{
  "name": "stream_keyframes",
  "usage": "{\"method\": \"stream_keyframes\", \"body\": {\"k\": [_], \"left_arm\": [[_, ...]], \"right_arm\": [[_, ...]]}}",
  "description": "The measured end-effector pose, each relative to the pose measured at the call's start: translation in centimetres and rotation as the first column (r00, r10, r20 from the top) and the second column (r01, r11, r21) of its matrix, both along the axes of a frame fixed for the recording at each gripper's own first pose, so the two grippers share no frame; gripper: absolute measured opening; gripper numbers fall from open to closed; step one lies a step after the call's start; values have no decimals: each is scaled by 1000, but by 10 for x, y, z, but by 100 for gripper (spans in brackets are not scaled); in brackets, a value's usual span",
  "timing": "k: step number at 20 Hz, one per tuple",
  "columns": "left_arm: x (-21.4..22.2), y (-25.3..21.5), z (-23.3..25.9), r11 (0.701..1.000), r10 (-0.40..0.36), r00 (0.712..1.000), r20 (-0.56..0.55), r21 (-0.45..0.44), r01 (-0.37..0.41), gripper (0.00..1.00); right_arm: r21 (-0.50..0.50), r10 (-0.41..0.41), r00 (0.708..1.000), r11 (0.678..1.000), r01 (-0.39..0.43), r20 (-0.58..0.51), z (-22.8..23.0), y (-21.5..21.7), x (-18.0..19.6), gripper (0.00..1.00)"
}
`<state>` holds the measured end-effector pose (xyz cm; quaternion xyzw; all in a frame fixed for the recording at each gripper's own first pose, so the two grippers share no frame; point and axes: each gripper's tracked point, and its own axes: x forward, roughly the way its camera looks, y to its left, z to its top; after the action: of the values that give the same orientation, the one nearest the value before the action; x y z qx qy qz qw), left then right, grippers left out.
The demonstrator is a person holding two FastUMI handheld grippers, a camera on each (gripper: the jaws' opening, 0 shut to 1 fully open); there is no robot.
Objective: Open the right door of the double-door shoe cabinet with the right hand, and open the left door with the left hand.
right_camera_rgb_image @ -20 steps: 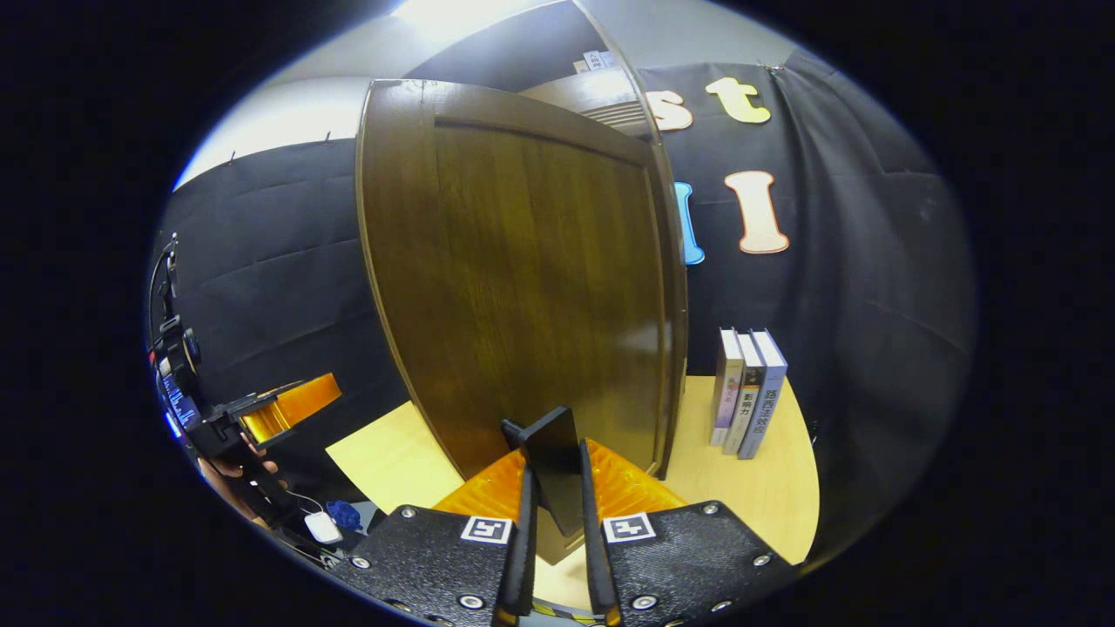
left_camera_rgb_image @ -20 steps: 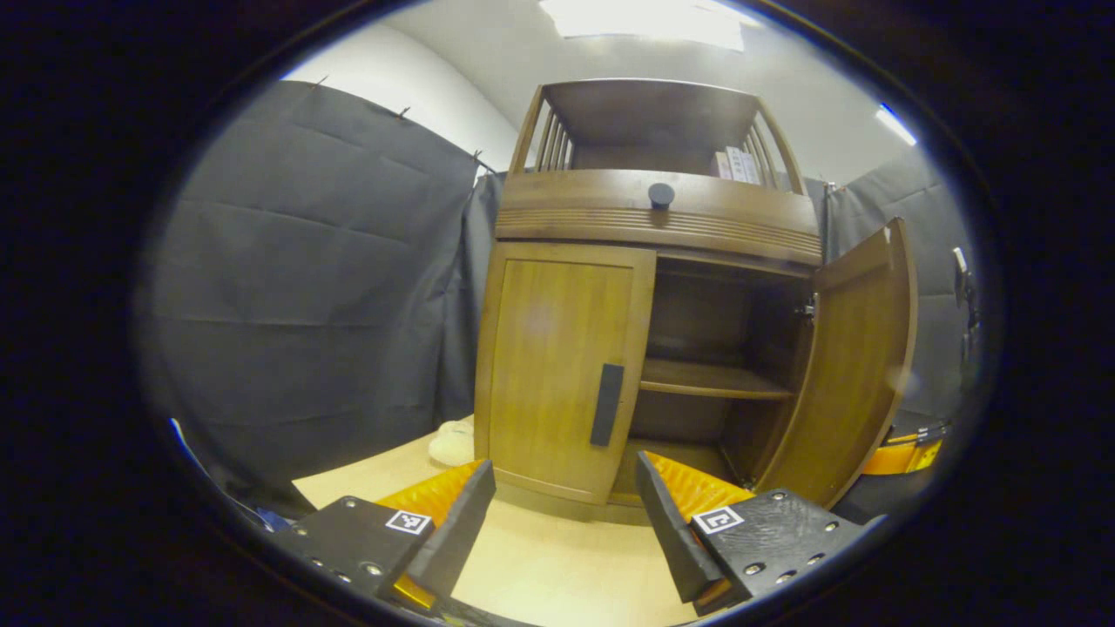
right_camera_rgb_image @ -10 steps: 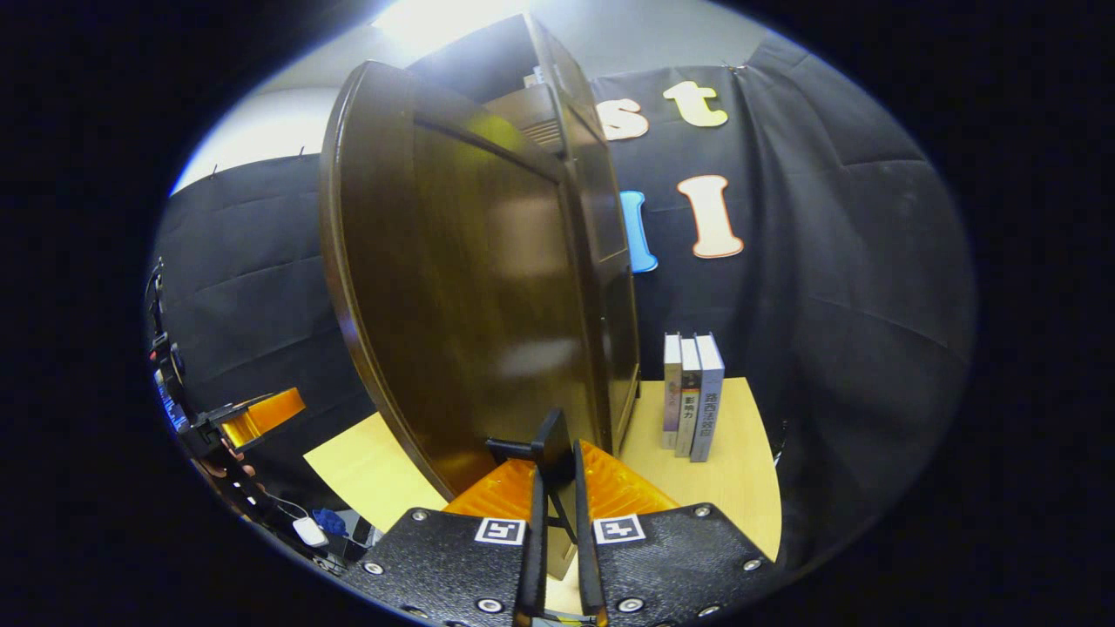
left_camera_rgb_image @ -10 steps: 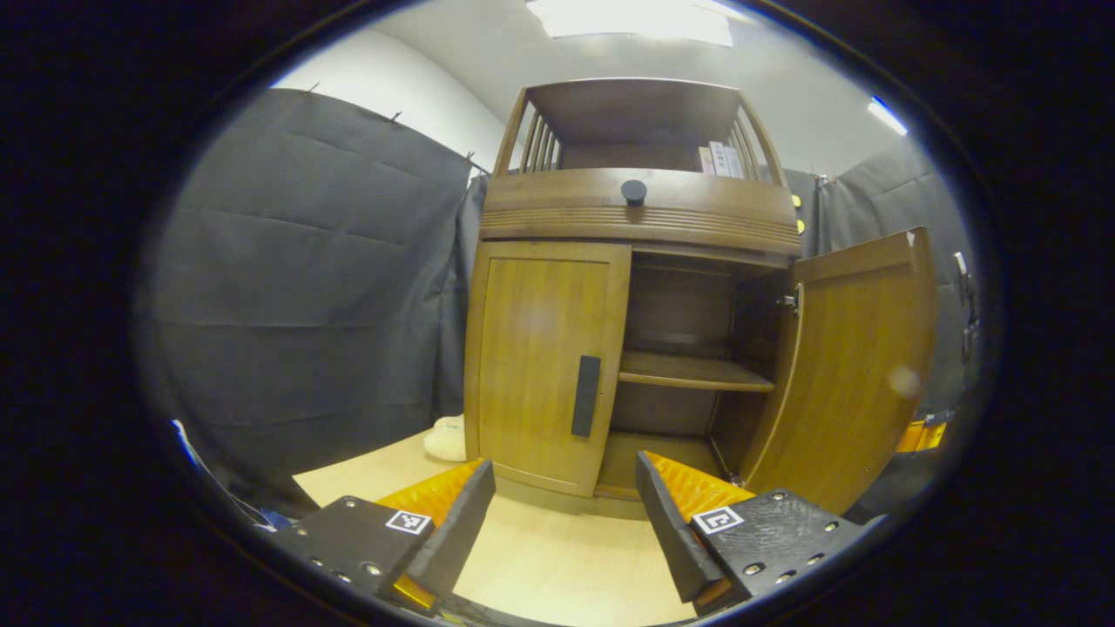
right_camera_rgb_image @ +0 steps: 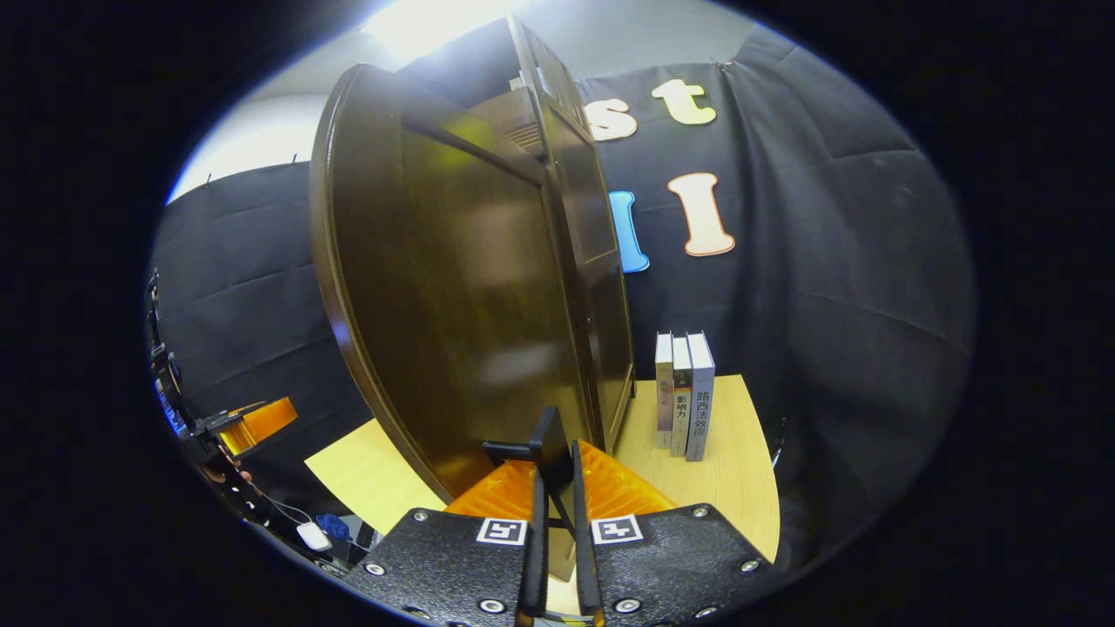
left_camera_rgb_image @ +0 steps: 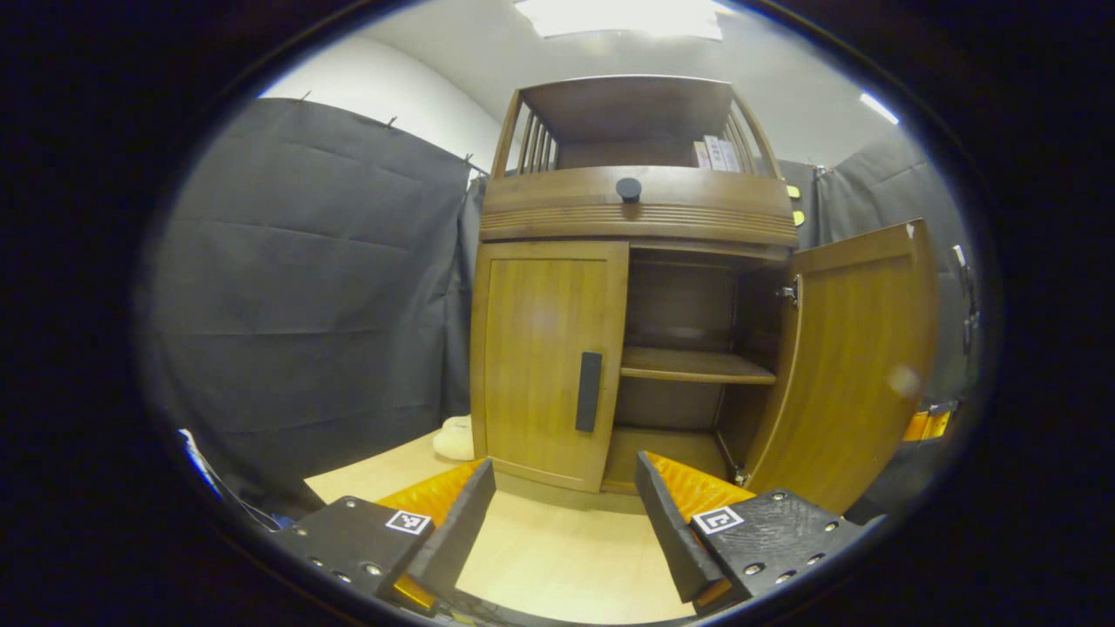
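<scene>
The shoe cabinet (left_camera_rgb_image: 636, 287) stands toward the far edge of the pale desk (left_camera_rgb_image: 557, 557), its right door (left_camera_rgb_image: 858, 366) swung wide and its left door (left_camera_rgb_image: 544, 361) shut flat against the frame.

Nearest in the right gripper view, the right gripper (right_camera_rgb_image: 556, 488) has its jaws pinched close together on the dark handle (right_camera_rgb_image: 549, 448) of the right door, both fingers pressing its flat sides. The door's dark outer face rises directly above the jaws, turned well away from the cabinet's front. Beyond it, three books (right_camera_rgb_image: 684, 396) stand upright near the desk's far right edge.

In the left gripper view, the left gripper (left_camera_rgb_image: 566, 509) hangs over the desk's near edge with its jaws spread wide and nothing between them, well apart from the cabinet. Straight ahead, the left door's dark vertical handle (left_camera_rgb_image: 589, 392) sits along the door's inner edge, next to the open compartment, where a bare shelf (left_camera_rgb_image: 697, 366) crosses the interior. A small pale object lies on the desk at the cabinet's left foot; I cannot tell what it is. A round knob (left_camera_rgb_image: 628, 188) sits on the drawer front above.

By my reading, the right-door step is all but done and the left-door step is not yet begun. The next move calls for bringing the open left jaws forward to straddle the vertical handle, closing on it, then pulling along the arc about the hinges at the cabinet's left edge.
</scene>
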<state>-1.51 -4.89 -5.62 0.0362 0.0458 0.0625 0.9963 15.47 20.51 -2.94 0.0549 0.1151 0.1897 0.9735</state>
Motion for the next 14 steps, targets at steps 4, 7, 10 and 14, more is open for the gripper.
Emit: {"method": "stream_keyframes", "body": {"k": [4, 7, 10, 14], "left_arm": [[-2, 3, -2, 1000, 26, 999, -21, -17, -26, 96], [-3, 2, -7, 999, 28, 999, -37, -44, -30, 95], [-3, 1, -6, 998, 22, 999, -44, -53, -24, 94], [5, -4, -7, 997, -25, 999, -31, -72, 23, 89]], "right_arm": [[1, -12, 1000, 1000, 12, -18, -1, 0, -2, 12], [16, -6, 999, 1000, 7, -42, -4, -2, -13, 13], [-11, -13, 998, 1000, 13, -55, -11, -11, -22, 17], [-58, -104, 993, 993, 101, -53, -16, -39, -34, 68]]}}
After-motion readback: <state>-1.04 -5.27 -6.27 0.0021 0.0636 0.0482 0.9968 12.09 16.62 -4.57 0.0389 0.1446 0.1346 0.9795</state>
